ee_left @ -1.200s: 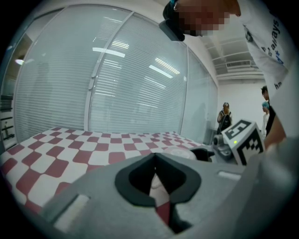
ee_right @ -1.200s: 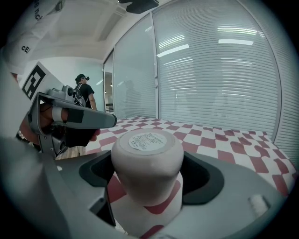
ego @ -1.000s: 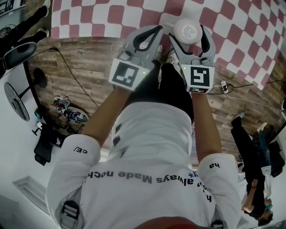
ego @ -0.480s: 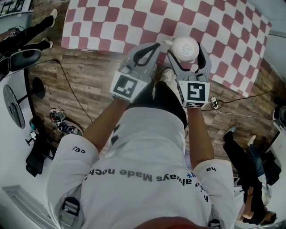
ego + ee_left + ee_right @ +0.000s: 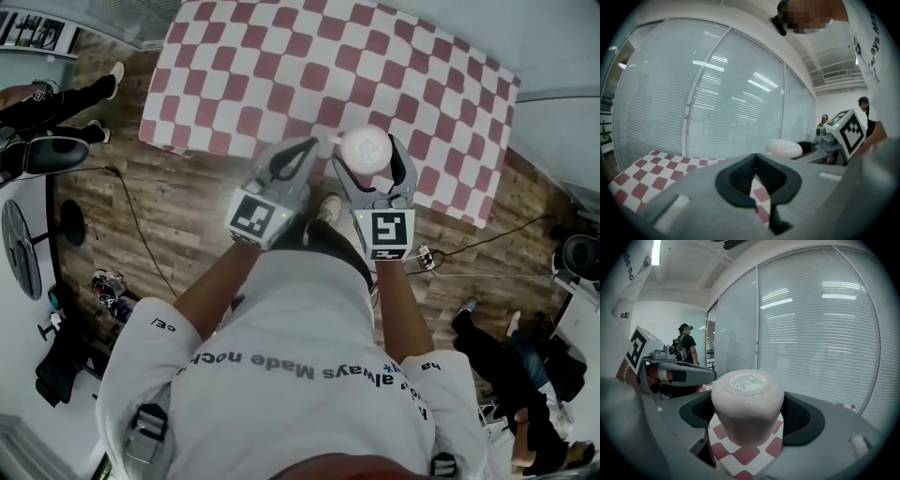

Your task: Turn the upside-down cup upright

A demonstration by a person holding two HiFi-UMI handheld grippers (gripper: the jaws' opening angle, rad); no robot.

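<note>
A white cup (image 5: 366, 149) is held upside down, its labelled base facing up, high above the red-and-white checked table (image 5: 281, 66). My right gripper (image 5: 371, 165) is shut on the cup, one jaw pressing each side. In the right gripper view the cup (image 5: 747, 401) fills the gap between the dark pads (image 5: 802, 420). My left gripper (image 5: 302, 150) hangs just left of it, shut, with nothing in it. In the left gripper view the left gripper (image 5: 755, 158) has its pads touching, and the cup (image 5: 783, 148) shows to the right.
Wooden floor (image 5: 169, 206) lies below, with cables (image 5: 487, 239) at the right and a chair (image 5: 52, 155) at the left. People stand at the lower right (image 5: 506, 366) and upper left (image 5: 56, 98). A glass wall with blinds (image 5: 820, 324) is ahead.
Both grippers have risen together with the cup still held base up. The table now looks smaller and farther below in the head view.
</note>
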